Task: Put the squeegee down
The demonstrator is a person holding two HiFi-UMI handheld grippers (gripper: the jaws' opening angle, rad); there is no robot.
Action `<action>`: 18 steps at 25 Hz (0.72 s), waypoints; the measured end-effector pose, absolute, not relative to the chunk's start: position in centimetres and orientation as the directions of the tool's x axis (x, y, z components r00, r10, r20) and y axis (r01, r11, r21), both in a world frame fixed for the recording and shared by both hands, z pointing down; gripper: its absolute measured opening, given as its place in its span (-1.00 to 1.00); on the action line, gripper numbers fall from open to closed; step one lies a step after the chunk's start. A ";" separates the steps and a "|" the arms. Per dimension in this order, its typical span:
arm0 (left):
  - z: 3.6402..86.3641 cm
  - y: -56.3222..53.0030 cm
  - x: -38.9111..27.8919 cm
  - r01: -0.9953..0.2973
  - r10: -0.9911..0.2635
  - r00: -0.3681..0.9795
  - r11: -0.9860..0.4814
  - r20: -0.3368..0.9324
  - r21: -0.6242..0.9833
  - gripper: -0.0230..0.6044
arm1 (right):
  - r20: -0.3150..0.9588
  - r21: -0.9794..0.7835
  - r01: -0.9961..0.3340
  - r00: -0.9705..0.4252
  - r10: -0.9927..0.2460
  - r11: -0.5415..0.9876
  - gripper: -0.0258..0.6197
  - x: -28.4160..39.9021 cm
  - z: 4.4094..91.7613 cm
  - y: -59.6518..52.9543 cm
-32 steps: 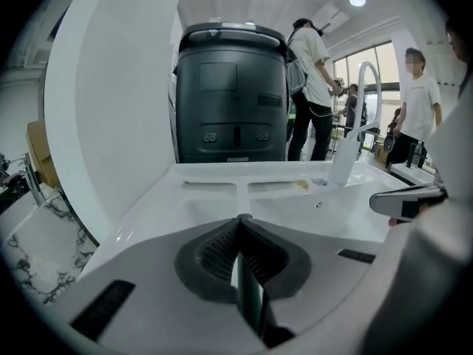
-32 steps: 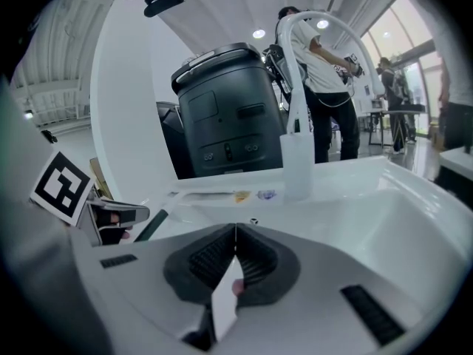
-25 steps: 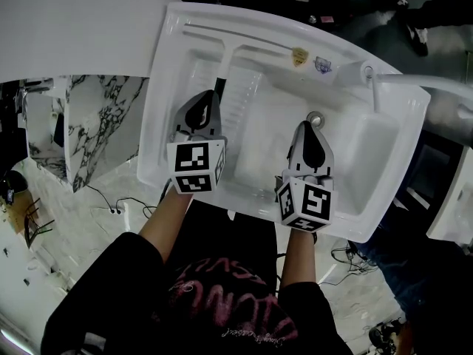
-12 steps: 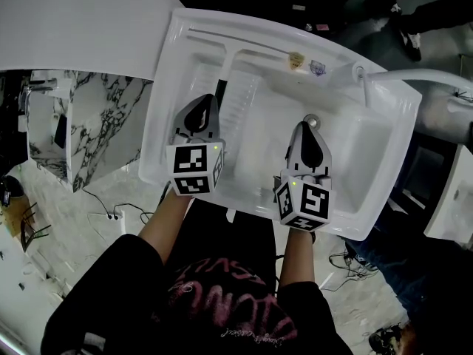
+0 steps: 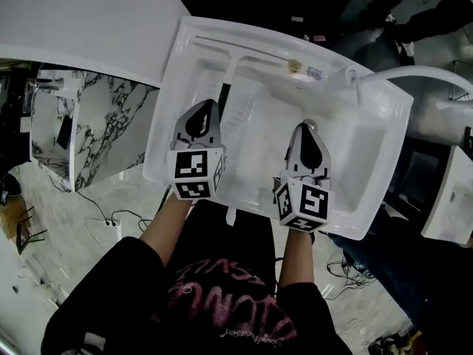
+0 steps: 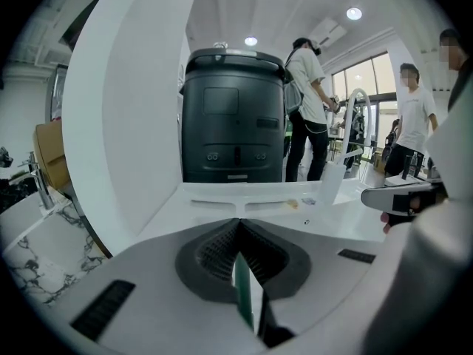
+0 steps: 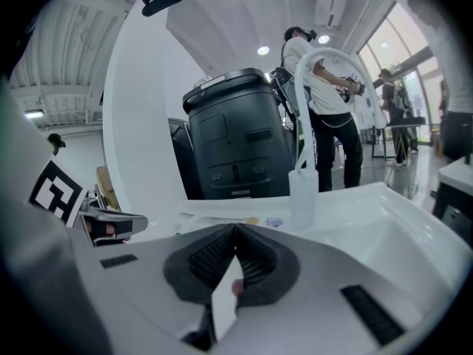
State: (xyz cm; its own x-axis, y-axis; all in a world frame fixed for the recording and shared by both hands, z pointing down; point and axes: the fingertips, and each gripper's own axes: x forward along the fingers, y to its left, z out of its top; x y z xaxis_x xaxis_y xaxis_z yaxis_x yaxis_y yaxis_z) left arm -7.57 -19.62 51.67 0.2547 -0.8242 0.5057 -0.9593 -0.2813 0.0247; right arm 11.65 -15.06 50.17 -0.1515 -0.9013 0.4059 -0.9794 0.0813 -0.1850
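Observation:
I cannot make out a squeegee with certainty in any view. A long white bar (image 5: 240,48) with a stem running toward me lies on the back ledge of the white sink unit (image 5: 166,161). Whether it is a tool or part of the moulding I cannot tell. It also shows as a bar (image 6: 244,189) in the left gripper view. My left gripper (image 5: 211,103) hovers over the left basin, jaws closed tip to tip (image 6: 239,222), nothing held. My right gripper (image 5: 308,124) hangs over the main basin near the drain, also shut and empty (image 7: 236,228).
A white arched faucet (image 5: 399,74) rises at the sink's far right, with a white bottle-like post (image 7: 303,194) at its foot. Behind the sink stands a large black machine (image 6: 233,124), and people stand beyond it. A marble counter (image 5: 96,124) lies to the left.
Both grippers stay shut over the same basins. The head view has shifted a little, so the sink sits slightly lower and further right in the picture.

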 end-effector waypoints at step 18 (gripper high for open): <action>48.0 -18.2 -7.8 -0.955 -0.845 0.278 -0.292 0.457 0.040 -0.90 | 0.340 -0.168 -0.982 -0.141 -0.930 0.087 -0.85 11.2 45.9 -14.4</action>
